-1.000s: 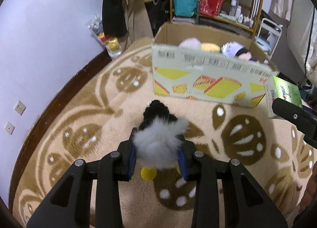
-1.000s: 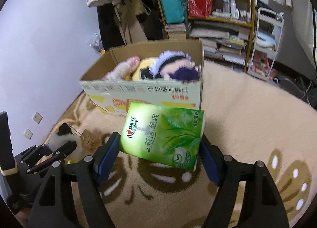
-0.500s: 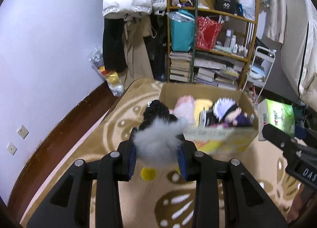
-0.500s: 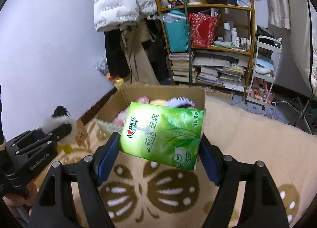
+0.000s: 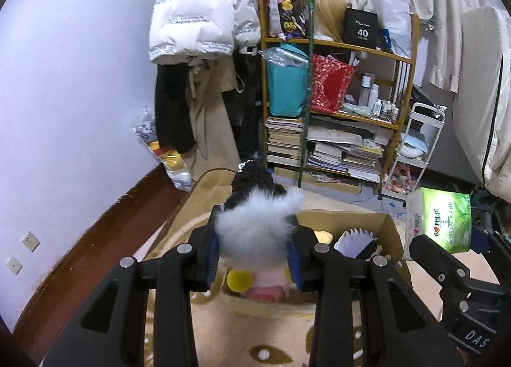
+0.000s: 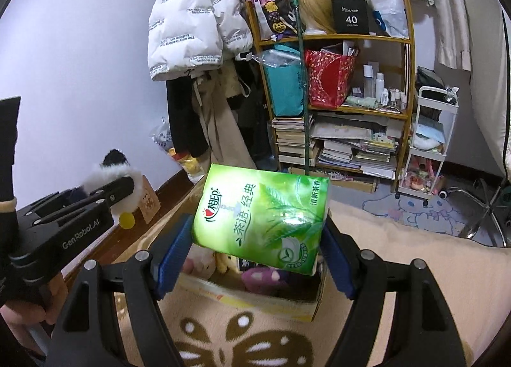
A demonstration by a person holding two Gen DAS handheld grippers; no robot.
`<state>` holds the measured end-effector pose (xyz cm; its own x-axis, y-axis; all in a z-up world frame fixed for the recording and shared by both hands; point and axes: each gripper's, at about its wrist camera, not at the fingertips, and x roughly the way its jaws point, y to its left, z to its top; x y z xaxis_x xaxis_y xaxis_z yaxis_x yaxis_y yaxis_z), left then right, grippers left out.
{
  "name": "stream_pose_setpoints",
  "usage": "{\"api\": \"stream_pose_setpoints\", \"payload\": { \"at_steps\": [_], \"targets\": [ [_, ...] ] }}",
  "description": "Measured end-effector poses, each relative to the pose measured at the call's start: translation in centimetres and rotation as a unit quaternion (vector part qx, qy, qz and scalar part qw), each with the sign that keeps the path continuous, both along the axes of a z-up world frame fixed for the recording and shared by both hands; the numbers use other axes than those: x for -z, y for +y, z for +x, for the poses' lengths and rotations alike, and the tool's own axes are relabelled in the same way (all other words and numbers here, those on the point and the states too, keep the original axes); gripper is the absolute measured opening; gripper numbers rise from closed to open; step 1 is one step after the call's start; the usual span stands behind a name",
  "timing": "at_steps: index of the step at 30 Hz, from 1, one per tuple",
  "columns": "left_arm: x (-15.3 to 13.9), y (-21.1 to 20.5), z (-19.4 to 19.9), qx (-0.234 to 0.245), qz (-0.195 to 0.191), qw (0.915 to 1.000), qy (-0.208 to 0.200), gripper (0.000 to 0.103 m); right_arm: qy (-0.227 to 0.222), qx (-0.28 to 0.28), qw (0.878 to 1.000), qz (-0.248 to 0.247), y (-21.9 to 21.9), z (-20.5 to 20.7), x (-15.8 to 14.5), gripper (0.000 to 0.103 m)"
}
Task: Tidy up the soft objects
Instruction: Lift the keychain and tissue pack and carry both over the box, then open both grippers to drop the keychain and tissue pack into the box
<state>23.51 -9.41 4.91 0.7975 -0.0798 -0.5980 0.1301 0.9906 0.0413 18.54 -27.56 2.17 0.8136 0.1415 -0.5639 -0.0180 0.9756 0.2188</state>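
Note:
My left gripper point(image 5: 254, 260) is shut on a black and white fluffy plush toy point(image 5: 255, 223) and holds it in the air above the near left part of an open cardboard box point(image 5: 391, 229). My right gripper point(image 6: 255, 239) is shut on a green tissue pack point(image 6: 262, 217) and holds it above the same box point(image 6: 265, 303). The box holds several soft toys. In the right wrist view the plush toy point(image 6: 108, 175) and left gripper point(image 6: 124, 198) are at the left. In the left wrist view the tissue pack point(image 5: 440, 220) is at the right.
The box stands on a beige patterned rug point(image 6: 399, 255). Behind it stands a wooden shelf point(image 5: 338, 111) full of books, bags and bottles, with hanging coats point(image 5: 191, 16) to its left. A white cart point(image 6: 431, 143) stands at the right. A lilac wall point(image 5: 64, 79) is at the left.
Both grippers have risen and moved forward with their loads, from low over the rug in front of the box to above its open top.

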Motion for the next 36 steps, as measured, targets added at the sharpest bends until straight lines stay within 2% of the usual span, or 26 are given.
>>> {"api": "stream_pose_setpoints", "payload": {
  "at_steps": [4, 8, 12, 13, 15, 19, 21, 22, 23, 24, 28, 31, 33, 36],
  "targets": [
    [1.5, -0.6, 1.6, 0.012, 0.021, 0.9997, 0.005, 0.034, 0.014, -0.001, 1.0, 0.009, -0.7, 1.3, 1.4, 0.081],
    [4.2, -1.0, 2.7, 0.026, 0.029, 0.9985, 0.038, 0.035, 0.04, -0.01, 0.999, 0.007, -0.8, 2.4, 3.9, 0.081],
    [5.8, -1.2, 2.8, 0.029, 0.045, 0.9975, 0.047, 0.038, 0.065, -0.02, 0.998, 0.008, -0.4, 2.9, 5.9, 0.082],
    [6.2, -1.3, 3.0, 0.023, 0.055, 0.997, 0.049, 0.041, 0.07, -0.019, 0.997, 0.011, -0.5, 3.0, 6.2, 0.082],
    [6.7, -1.3, 3.2, 0.022, 0.062, 0.9966, 0.049, 0.063, 0.076, -0.015, 0.997, 0.017, -0.7, 3.3, 6.9, 0.082],
    [6.4, -1.2, 2.7, 0.03, 0.065, 0.9965, 0.043, 0.064, 0.087, -0.013, 0.996, 0.031, -1.2, 3.6, 7.5, 0.082],
    [6.1, -1.1, 2.4, 0.023, 0.076, 0.996, 0.04, 0.066, 0.078, -0.002, 0.996, 0.035, -1.7, 3.2, 7.0, 0.082],
    [5.8, -1.0, 2.3, 0.021, 0.08, 0.9959, 0.037, 0.066, 0.07, 0.0, 0.997, 0.042, -2.0, 2.8, 6.6, 0.087],
    [5.4, -0.9, 2.1, 0.02, 0.08, 0.9959, 0.036, 0.067, 0.064, 0.006, 0.997, 0.046, -2.2, 2.5, 6.2, 0.098],
    [5.1, -0.7, 1.8, 0.018, 0.078, 0.9961, 0.037, 0.069, 0.058, 0.013, 0.997, 0.048, -2.4, 2.2, 5.7, 0.101],
    [3.2, 0.3, 0.2, 0.014, 0.071, 0.997, 0.027, 0.077, 0.049, 0.015, 0.998, 0.038, -2.8, 0.9, 3.5, 0.101],
    [1.1, 1.1, -1.8, 0.005, 0.078, 0.9969, 0.001, 0.084, 0.038, 0.006, 0.999, 0.035, -2.9, -0.5, 1.7, 0.102],
    [-0.1, 1.4, -3.0, 0.006, 0.077, 0.997, -0.011, 0.093, 0.026, 0.009, 0.999, 0.025, -2.9, -1.6, 0.5, 0.103],
    [-2.1, 2.2, -5.3, 0.003, 0.066, 0.9974, -0.028, 0.097, 0.006, 0.015, 1.0, 0.021, -2.9, -3.7, -1.4, 0.103]
  ]
}}
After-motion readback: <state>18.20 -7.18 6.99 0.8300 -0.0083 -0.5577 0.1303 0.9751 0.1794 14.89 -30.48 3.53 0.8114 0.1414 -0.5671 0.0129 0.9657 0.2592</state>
